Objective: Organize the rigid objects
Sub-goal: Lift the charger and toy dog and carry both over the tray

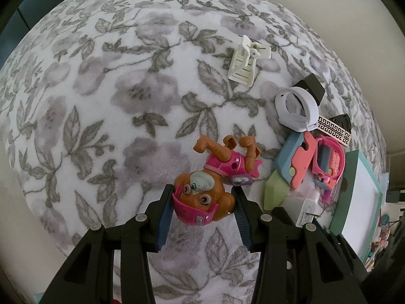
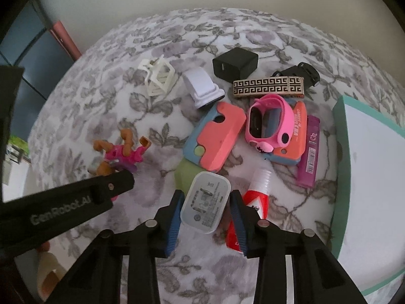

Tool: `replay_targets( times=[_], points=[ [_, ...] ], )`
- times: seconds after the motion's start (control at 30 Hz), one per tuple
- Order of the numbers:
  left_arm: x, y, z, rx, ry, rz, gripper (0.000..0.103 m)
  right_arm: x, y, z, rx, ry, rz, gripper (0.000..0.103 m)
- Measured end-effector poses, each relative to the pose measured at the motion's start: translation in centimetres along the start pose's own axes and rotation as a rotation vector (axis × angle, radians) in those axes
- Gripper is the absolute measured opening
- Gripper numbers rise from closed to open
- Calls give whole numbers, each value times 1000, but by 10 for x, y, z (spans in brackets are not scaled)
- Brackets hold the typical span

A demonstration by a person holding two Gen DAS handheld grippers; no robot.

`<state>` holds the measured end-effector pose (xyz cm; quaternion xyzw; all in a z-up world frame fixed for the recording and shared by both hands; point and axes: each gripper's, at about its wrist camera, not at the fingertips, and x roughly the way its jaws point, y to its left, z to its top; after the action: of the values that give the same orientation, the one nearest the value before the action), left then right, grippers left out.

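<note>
The left gripper (image 1: 202, 202) clamps the toy dog (image 1: 202, 197) by its head. The right gripper (image 2: 205, 202) straddles the white charger (image 2: 205, 202), whose long axis runs along the fingers; contact is unclear. The teal box (image 2: 341, 131) lies right of the charger.

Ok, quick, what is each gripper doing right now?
Left gripper: closed, holding the toy dog by its head.
Right gripper: closed on the white charger.
</note>
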<state>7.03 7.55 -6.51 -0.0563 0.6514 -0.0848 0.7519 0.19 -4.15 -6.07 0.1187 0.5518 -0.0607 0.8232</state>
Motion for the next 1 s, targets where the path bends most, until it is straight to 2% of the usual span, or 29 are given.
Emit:
replay_targets(
  times=[0.17, 0.43, 1.0],
  points=[
    [3, 1, 2, 3, 7, 1, 47, 8, 1, -2, 6, 19, -13, 32],
    [3, 0, 1, 2, 2, 9, 47, 7, 0, -3, 20, 31, 1, 31],
    [-5, -17, -10, 6, -10, 4, 47, -40, -37, -6, 139, -35, 67, 31]
  ],
)
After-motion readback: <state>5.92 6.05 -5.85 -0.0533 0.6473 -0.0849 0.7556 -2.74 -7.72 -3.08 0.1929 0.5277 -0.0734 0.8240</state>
